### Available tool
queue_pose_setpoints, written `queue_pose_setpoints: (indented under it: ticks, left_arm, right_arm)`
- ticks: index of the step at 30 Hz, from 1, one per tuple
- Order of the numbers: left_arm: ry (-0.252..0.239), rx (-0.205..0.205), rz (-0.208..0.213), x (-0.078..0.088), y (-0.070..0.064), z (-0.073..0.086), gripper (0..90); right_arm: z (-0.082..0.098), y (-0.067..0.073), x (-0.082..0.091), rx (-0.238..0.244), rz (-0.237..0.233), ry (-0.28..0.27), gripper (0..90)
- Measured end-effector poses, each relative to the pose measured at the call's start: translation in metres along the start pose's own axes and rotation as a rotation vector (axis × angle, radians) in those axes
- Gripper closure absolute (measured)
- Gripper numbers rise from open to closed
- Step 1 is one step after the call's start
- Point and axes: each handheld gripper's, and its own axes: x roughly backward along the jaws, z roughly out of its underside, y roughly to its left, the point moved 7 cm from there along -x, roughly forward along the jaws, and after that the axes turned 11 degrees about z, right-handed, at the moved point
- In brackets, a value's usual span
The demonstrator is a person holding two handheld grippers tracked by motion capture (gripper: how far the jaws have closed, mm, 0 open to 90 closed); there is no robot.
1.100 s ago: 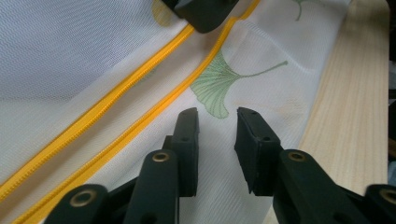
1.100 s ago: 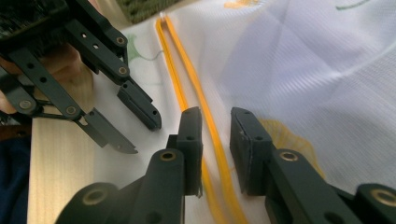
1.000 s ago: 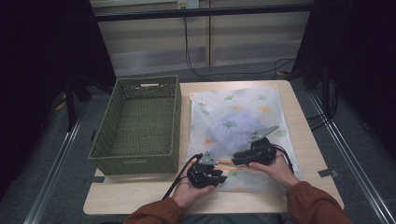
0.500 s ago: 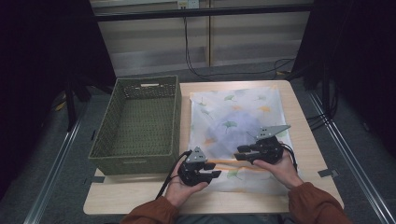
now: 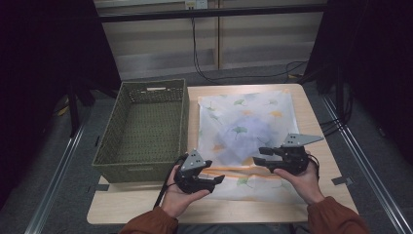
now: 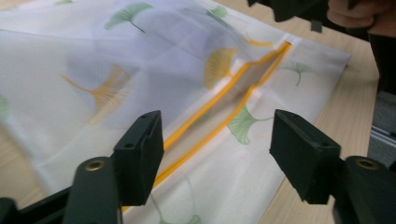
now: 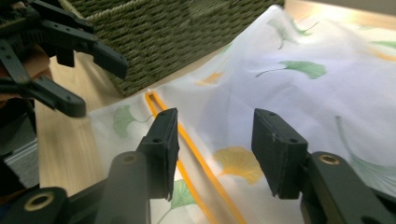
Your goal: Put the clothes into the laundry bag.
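- At the left of the high view stands the green woven basket (image 5: 141, 129), its near wall close to my left hand; the same basket fills the upper middle of my right gripper view (image 7: 177, 32)
- My left gripper (image 5: 214, 179) sits low and left of centre in the high view, at the near left corner of the bag; its jaws stand wide apart with nothing between them
- In my left gripper view the two black jaws frame the cloth from above, and the orange zipper (image 6: 224, 112) runs up between them toward the upper right
- The white mesh bag with ginkgo leaves (image 5: 246, 131) lies flat in the middle of the high view on the wooden table (image 5: 311, 117), just right of the basket; something bluish shows through the fabric near its centre
- The zipper's two orange edges are parted in my left gripper view
- My right gripper (image 5: 260, 157) is right of centre in the high view, over the bag's near right part, jaws pointing left and open wide, gripping nothing
- In my right gripper view the zipper passes under the left jaw, and my left gripper (image 7: 100, 81) shows at the upper left, beside the basket
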Motion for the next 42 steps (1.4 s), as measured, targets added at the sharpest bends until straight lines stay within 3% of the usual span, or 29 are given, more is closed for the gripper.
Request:
queue_pose_setpoints:
  ticks: [3,5,7,10,12,17,24,28,30,31,35,38,42]
  left_arm:
    - [-0.026,0.002,-0.021,0.013,0.002,-0.003,31.4]
    - [-0.052,0.011,-0.012,0.022,0.003,-0.004,29.5]
    - [-0.049,-0.013,0.010,0.030,0.002,-0.003,26.1]
    - [-0.068,-0.004,-0.007,0.044,0.000,-0.001,25.6]
    - [-0.076,0.000,-0.028,0.052,0.001,0.002,25.5]
    - [-0.108,0.005,-0.082,0.072,0.005,0.008,25.0]
    - [-0.192,0.042,-0.183,0.116,0.015,0.019,24.2]
    - [-0.224,0.075,-0.236,0.134,0.019,0.029,23.5]
    - [-0.226,0.084,-0.252,0.139,0.021,0.034,23.0]
    - [-0.228,0.092,-0.275,0.143,0.021,0.037,23.0]
    - [-0.239,0.115,-0.284,0.149,0.020,0.047,22.8]
    - [-0.221,0.124,-0.292,0.150,0.024,0.056,23.1]
    - [-0.223,0.119,-0.288,0.149,0.021,0.056,24.4]
  right_arm:
    - [0.000,-0.002,0.009,-0.016,0.017,-0.021,44.8]
    - [0.000,-0.006,0.014,-0.024,0.059,-0.031,40.3]
    - [0.000,-0.008,0.020,-0.036,0.062,-0.048,37.8]
    - [0.000,-0.013,0.030,-0.050,0.085,-0.072,35.0]
    - [0.001,-0.017,0.036,-0.073,0.098,-0.089,32.6]
    - [0.005,-0.020,0.048,-0.075,0.137,-0.112,29.6]
    - [0.015,-0.028,0.066,-0.115,0.146,-0.147,26.1]
    - [0.023,-0.035,0.072,-0.141,0.183,-0.133,25.5]
    - [0.025,-0.040,0.075,-0.167,0.210,-0.129,25.5]
    - [0.025,-0.042,0.078,-0.169,0.216,-0.135,26.2]
    - [0.028,-0.046,0.086,-0.155,0.263,-0.158,27.4]
    - [0.034,-0.050,0.092,-0.173,0.273,-0.148,27.9]
    - [0.044,-0.050,0.096,-0.182,0.250,-0.147,28.8]
